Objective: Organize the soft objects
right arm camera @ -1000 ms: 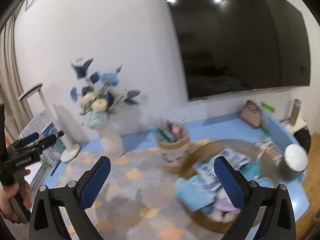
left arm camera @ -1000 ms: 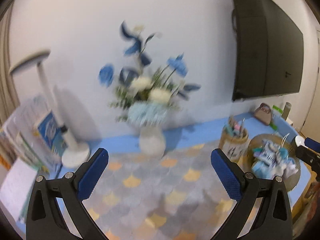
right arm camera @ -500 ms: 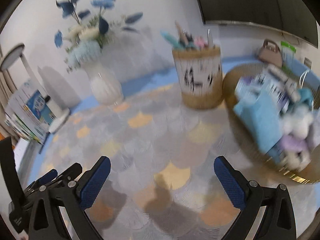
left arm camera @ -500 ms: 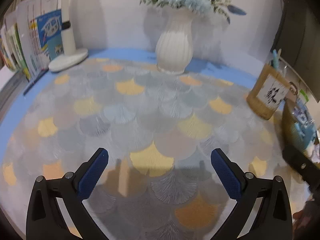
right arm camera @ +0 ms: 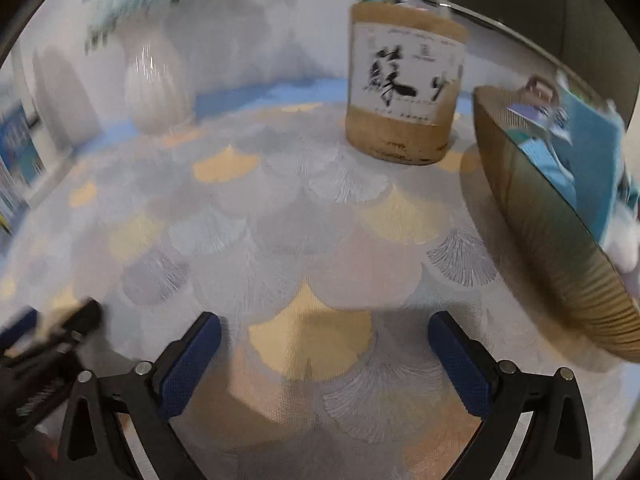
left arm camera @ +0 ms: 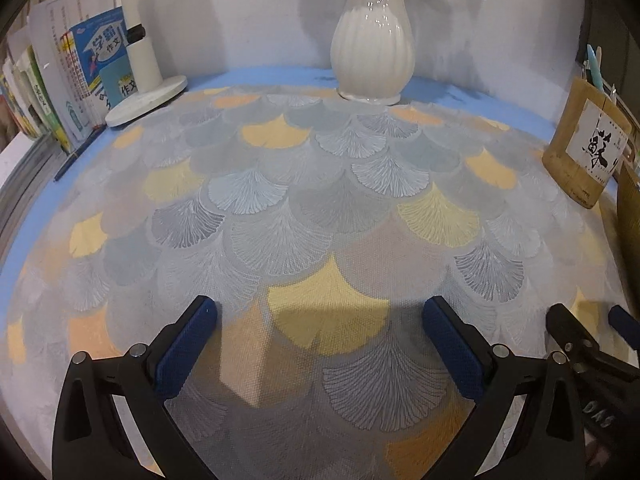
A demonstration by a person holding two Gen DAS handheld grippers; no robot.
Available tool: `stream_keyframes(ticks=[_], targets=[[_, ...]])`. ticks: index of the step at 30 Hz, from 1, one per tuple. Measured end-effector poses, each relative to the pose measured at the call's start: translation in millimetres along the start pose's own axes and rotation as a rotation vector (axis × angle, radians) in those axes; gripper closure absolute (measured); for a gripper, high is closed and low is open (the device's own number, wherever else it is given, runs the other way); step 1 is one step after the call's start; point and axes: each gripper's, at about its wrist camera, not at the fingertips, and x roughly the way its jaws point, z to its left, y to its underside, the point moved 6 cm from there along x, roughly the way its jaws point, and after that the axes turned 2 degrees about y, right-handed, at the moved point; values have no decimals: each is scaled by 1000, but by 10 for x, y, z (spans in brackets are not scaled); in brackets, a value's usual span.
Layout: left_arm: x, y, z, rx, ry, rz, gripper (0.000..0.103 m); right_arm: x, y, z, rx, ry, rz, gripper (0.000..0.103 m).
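Blue-padded right gripper [right arm camera: 324,354] spread, empty; soft items in woven basket [right arm camera: 552,240] lie right-forward, nearer it. Left gripper [left arm camera: 320,340] spread, empty, farther.

Your table cover [left arm camera: 280,216] shows a fan-scale pattern in grey, pale blue, yellow and peach, edged in plain blue. You face a ribbed, glossy white vase [left arm camera: 372,52] and a tan holder [right arm camera: 404,84] with a white label bearing black brushstrokes. Your gripper pads [left arm camera: 186,350] are dark blue on black arms.
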Motion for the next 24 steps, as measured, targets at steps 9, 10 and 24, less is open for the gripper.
stream_keyframes(ticks=[9,10,24], targets=[[25,-18,25,-13,4,-1,0,30,-8,-35,20,-13,4,0],[25,-19,23,-15,3,-1,0,29,-6,-37,21,-15,4,0],[21,-17,19,-16,3,-1,0,37,-14,-8,28,-16,5,0]])
